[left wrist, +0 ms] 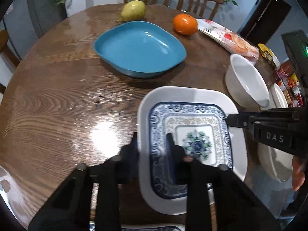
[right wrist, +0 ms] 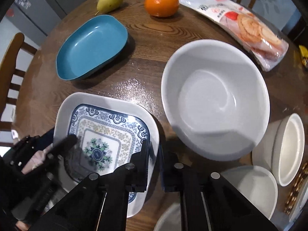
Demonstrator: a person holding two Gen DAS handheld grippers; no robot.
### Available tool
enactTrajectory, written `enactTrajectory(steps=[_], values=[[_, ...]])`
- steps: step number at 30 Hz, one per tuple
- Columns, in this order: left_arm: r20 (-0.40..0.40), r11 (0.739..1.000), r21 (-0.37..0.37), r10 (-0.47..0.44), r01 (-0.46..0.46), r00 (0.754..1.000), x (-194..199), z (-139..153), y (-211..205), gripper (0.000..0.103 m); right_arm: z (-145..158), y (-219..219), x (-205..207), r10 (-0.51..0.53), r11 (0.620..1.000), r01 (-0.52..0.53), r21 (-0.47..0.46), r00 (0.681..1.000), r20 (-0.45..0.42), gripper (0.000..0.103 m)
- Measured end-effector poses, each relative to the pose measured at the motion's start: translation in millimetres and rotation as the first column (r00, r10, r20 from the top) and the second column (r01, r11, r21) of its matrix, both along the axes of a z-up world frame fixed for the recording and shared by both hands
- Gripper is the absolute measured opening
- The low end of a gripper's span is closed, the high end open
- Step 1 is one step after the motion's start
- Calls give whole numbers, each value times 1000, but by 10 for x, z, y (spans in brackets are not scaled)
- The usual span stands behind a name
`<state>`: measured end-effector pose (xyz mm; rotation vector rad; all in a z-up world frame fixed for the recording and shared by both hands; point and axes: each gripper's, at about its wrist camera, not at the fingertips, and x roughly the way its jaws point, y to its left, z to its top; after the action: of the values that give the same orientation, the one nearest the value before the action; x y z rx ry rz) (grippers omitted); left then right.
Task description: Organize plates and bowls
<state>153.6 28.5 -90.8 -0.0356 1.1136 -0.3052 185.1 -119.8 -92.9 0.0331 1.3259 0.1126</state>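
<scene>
White-rimmed patterned plate gripped by two jaws; one blue dish, three bowls.

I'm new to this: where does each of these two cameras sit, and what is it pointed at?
Left wrist: on the left gripper, looking steeply down at the patterned plate; its fingers straddle the left rim; the right gripper shows.
Right wrist: on the right gripper, looking down at that plate's right rim; the left gripper shows.
Shared: plate, blue dish, white bowl.

White bowl crowds patterned plate's right side.
</scene>
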Motion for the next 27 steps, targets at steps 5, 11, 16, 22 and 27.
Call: enactTrajectory(steps=[5,11,16,22,27], values=[[10,999,-14,40,-40,999,-36,29,139,10,38,58,-82,-12,1000,11,21,998,56,9],[84,997,-37,76,-74,994,-174,258,275,11,335,101,-299,-26,996,14,89,990,142,7],[171,995,-41,99,-94,980,-396,509,354,12,573,83,-523,-37,990,7,141,977,212,7],[244,990,-58,136,-125,960,-667,782,487,12,925,110,-665,-21,978,-43,205,953,302,6],[250,986,-58,166,-156,954,-932,914,642,12,1047,268,-986,38,970,-113,217,946,321,5]])
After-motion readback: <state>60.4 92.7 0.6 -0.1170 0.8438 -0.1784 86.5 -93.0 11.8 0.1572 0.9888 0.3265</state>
